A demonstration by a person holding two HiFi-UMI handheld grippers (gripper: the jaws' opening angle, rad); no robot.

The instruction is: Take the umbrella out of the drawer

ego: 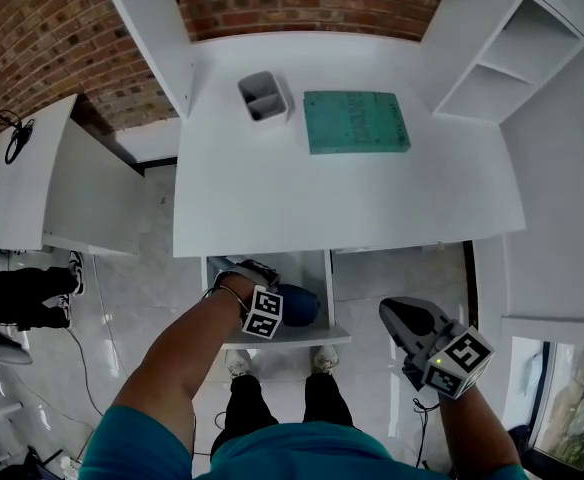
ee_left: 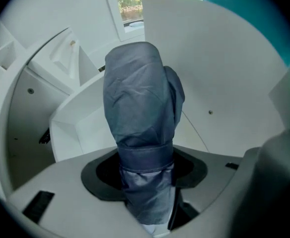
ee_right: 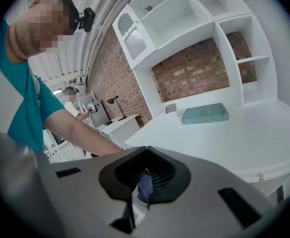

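Umbrella (ee_left: 140, 108) clamped in left gripper (ee_left: 146, 180) — over open drawer (ego: 294, 336); right gripper (ee_right: 145, 170) closed.

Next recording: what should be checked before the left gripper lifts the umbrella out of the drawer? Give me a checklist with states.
1. Jaws of left gripper closed on umbrella: ok.
2. Drawer open: ok.
3. Umbrella clear of drawer: not ok, it hangs over it.
4. Path free of right gripper: ok, shut, empty, beside drawer.
5. Grip firm enough: cannot tell.
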